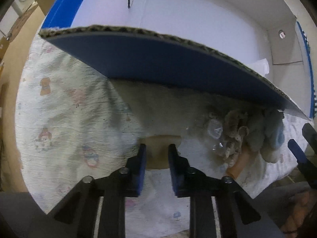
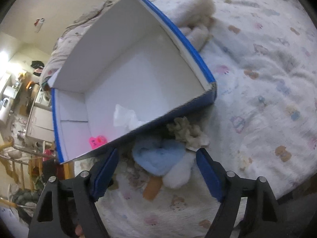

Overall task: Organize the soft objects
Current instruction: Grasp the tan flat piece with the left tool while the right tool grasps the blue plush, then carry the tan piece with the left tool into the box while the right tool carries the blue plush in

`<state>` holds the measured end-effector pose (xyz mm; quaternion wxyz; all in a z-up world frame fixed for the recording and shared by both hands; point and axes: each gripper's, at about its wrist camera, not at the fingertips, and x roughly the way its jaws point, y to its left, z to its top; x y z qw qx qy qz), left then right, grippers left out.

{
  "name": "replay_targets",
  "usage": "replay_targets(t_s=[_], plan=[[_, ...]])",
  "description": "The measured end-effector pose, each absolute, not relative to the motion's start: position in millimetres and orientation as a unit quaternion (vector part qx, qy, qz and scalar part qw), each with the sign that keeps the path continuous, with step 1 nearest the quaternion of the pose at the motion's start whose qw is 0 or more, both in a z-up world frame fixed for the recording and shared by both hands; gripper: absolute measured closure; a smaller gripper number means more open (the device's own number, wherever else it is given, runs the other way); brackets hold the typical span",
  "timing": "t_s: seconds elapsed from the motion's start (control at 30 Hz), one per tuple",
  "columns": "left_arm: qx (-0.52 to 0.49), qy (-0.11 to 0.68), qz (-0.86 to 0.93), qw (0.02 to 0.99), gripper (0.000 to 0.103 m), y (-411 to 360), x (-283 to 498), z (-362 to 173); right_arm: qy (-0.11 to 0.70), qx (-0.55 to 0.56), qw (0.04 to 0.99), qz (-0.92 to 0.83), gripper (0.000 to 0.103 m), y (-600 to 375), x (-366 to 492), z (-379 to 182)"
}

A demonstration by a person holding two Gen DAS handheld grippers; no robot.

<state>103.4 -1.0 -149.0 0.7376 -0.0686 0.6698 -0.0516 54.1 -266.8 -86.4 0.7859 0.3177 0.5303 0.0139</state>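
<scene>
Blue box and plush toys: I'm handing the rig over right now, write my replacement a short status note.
Left gripper: jaws narrowly apart, holding nothing, low in front of the blue box.
Right gripper: open, straddling the blue-and-white plush but not gripping it.
The box is tipped on the printed bedsheet; its near wall hangs over that plush and a beige plush. A cream plush lies behind the far wall.
Inside the box: white crumpled paper and a pink tag, no plush visible.
Left: all three plush toys.

plush toy [image 2: 172, 158] half hidden under box [image 2: 172, 111] — pink tag [image 2: 98, 141] unreadable
</scene>
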Motion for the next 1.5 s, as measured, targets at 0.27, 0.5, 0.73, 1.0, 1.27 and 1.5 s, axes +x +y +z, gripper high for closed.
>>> replay_targets(t_s=[0.27, 0.5, 0.73, 1.0, 1.27, 1.5], plan=[[-0.054, 0.643, -0.058, 0.762, 0.097, -0.6, 98.6, -126.4, 0.577, 0.233, 0.782, 0.020, 0.017, -230.1, 69.0, -101.6], [-0.054, 0.618, -0.032, 0.784, 0.097, 16.5, 95.3, -107.3, 0.603, 0.138, 0.786, 0.004, 0.044, -202.1, 78.8, -114.0], [-0.057, 0.614, -0.022, 0.787, 0.097, 19.4, 100.4, -108.9, 0.592, 0.143, 0.793, 0.012, 0.076, -205.8, 69.5, -105.0], [-0.059, 0.605, -0.011, 0.794, 0.097, 30.5, 95.9, -104.7, 0.557, 0.194, 0.805, 0.059, 0.076, -221.2, 39.6, -69.6], [-0.058, 0.594, -0.008, 0.803, 0.097, 33.1, 89.6, -95.0, 0.528, 0.236, 0.808, 0.115, 0.076, -223.2, 27.5, -49.4], [-0.059, 0.579, -0.003, 0.813, 0.097, 31.3, 77.9, -79.4, 0.448, 0.344, 0.802, 0.192, 0.076, -236.0, 20.2, -33.4]])
